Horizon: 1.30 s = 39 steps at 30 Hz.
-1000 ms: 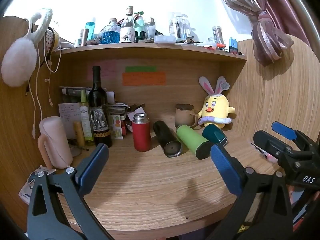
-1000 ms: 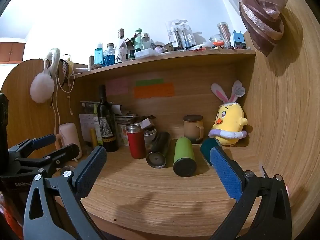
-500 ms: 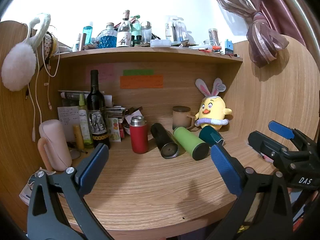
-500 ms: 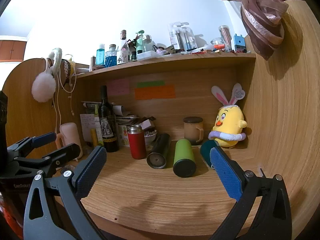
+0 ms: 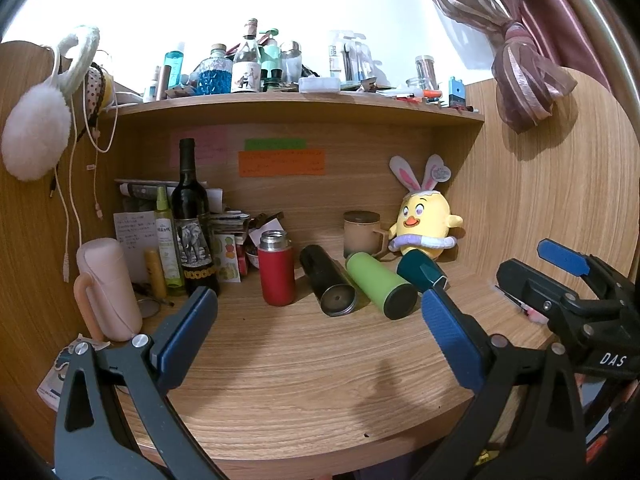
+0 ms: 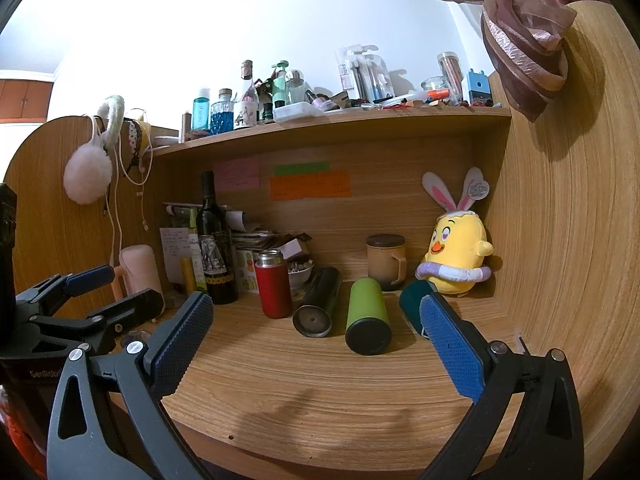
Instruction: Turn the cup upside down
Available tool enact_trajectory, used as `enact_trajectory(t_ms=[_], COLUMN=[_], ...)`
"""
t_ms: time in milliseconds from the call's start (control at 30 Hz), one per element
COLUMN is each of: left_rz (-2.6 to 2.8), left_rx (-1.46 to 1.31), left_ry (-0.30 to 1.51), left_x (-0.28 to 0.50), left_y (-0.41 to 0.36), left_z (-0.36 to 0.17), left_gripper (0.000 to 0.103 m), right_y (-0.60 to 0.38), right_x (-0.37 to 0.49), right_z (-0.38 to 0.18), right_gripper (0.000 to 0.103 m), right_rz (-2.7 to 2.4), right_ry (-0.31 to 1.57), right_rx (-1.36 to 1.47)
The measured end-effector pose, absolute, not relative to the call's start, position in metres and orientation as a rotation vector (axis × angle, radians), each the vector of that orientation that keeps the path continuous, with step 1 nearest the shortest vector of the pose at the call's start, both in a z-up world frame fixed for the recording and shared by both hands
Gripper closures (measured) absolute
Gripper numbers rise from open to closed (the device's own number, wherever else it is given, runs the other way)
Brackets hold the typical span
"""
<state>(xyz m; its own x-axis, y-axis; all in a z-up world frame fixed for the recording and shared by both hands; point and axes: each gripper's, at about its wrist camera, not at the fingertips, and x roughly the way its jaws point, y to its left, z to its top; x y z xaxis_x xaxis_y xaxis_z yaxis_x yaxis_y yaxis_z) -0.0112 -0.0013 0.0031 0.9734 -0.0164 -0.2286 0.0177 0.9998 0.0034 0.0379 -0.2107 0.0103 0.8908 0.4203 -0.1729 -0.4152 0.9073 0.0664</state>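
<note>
A red cup (image 5: 276, 270) (image 6: 273, 284) with a steel rim stands upright on the wooden desk (image 5: 304, 380). Beside it lie a black cup (image 5: 326, 285) (image 6: 318, 302), a green cup (image 5: 380, 284) (image 6: 367, 316) and a dark teal cup (image 5: 420, 270) (image 6: 412, 300), all on their sides. A brown mug (image 5: 362, 234) (image 6: 386, 260) stands behind them. My left gripper (image 5: 320, 332) is open and empty, held in front of the cups. My right gripper (image 6: 316, 336) is open and empty too; it also shows at the right of the left wrist view (image 5: 560, 280).
A wine bottle (image 5: 194, 220), a pink tumbler (image 5: 108, 288) and small bottles stand at the left. A yellow plush chick (image 5: 424, 220) sits in the back right corner. A shelf (image 5: 296, 104) crowded with bottles hangs above. Side panels close the desk left and right.
Both grippers have drifted slightly back and up, so the cups sit a little lower and farther in view. Neither gripper has changed its opening. Nothing on the desk moved.
</note>
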Motion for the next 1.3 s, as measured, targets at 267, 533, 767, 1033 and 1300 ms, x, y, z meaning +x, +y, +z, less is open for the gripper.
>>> enact_trajectory(t_ms=[267,533,767,1033,1300], left_rz=[-0.019,-0.020,-0.021,-0.020,-0.017], left_rx=[0.007,0.003,0.003,0.003,-0.001], left_ry=[0.231,0.233,0.234,0.232,0.242], left_x=[-0.0112,-0.0111,-0.0111,-0.0111,-0.0093], left_y=[-0.0004,0.0001,0.0006,0.0005,0.0013], left_z=[0.0031,0.0030,0.0030,0.0029,0.0021], left_gripper=[0.000,0.000,0.000,0.000,0.000], right_y=[-0.2106,-0.2110,-0.2110,-0.2103,-0.2095], right_x=[0.0384,0.0381,0.0378,0.0381,0.0376], right_z=[0.0101,0.0107,0.0109,0.0111,0.0116], right_gripper=[0.000,0.000,0.000,0.000,0.000], right_rz=[0.433,0.433,0.434,0.433,0.433], right_ry=[0.186,0.187,0.185,0.186,0.188], right_rx=[0.025,0.024,0.023,0.022,0.022])
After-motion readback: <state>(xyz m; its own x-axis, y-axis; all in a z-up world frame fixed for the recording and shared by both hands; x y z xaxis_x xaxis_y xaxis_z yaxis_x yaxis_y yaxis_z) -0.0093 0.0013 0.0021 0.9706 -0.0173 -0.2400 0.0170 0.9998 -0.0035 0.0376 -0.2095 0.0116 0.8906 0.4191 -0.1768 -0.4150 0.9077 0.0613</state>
